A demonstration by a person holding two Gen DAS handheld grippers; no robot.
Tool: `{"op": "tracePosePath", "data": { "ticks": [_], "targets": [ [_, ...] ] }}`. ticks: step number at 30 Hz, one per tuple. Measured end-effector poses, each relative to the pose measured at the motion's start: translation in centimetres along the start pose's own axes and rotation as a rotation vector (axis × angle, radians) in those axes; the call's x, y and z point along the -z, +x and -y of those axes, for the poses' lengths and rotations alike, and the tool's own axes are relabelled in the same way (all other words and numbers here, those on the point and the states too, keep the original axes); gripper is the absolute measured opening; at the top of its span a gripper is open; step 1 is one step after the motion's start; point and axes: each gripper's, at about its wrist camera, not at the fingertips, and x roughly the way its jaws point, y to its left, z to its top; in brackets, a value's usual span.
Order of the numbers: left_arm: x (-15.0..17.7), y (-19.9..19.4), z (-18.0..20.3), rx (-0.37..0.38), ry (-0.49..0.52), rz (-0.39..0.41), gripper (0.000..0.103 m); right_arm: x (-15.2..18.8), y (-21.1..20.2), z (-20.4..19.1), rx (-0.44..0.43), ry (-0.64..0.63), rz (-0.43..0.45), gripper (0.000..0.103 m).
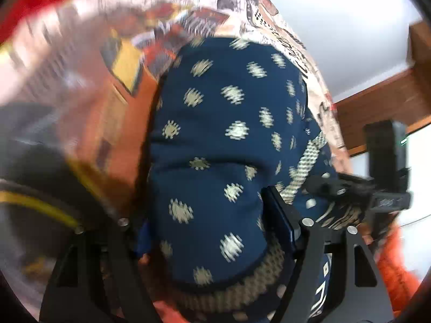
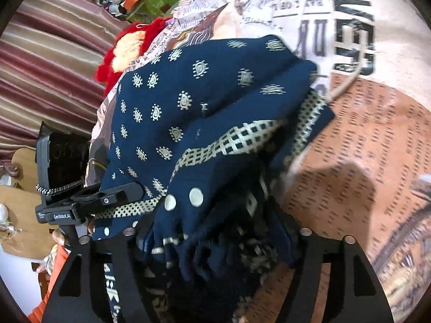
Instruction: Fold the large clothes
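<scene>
- Left wrist view: the left gripper (image 1: pixel 212 231) is pinching the navy garment (image 1: pixel 215 140); the cloth is bulging up between the two jaws and filling the gap, with a gold lattice border curving just below them.
- The garment is lying against a printed sheet (image 1: pixel 129 53), which is blurring across the upper left.
- The right gripper (image 1: pixel 347 188) is showing at the right, touching the garment's edge.
- Right wrist view: the right gripper (image 2: pixel 215 239) is clamping a bunched fold of the garment (image 2: pixel 204 102) between its jaws; the rest is spreading forward over the sheet (image 2: pixel 363 140).
- The left gripper (image 2: pixel 107 196) is biting the garment's left edge.
- A red fluffy cloth (image 2: pixel 126 45) is sitting beyond the garment.
</scene>
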Motion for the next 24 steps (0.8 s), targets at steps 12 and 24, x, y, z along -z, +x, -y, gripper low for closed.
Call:
{"op": "tracePosePath", "data": {
  "ticks": [12, 24],
  "targets": [
    [4.4, -7.2, 8.2, -0.300, 0.282, 0.209, 0.073, 3.0, -8.9, -7.9, 0.213, -0.329, 0.264, 0.069],
    [9.4, -1.0, 7.3, -0.416, 0.294, 0.191, 0.077, 7.0, -2.2, -5.4, 0.326, -0.368, 0.079, 0.074]
  ]
}}
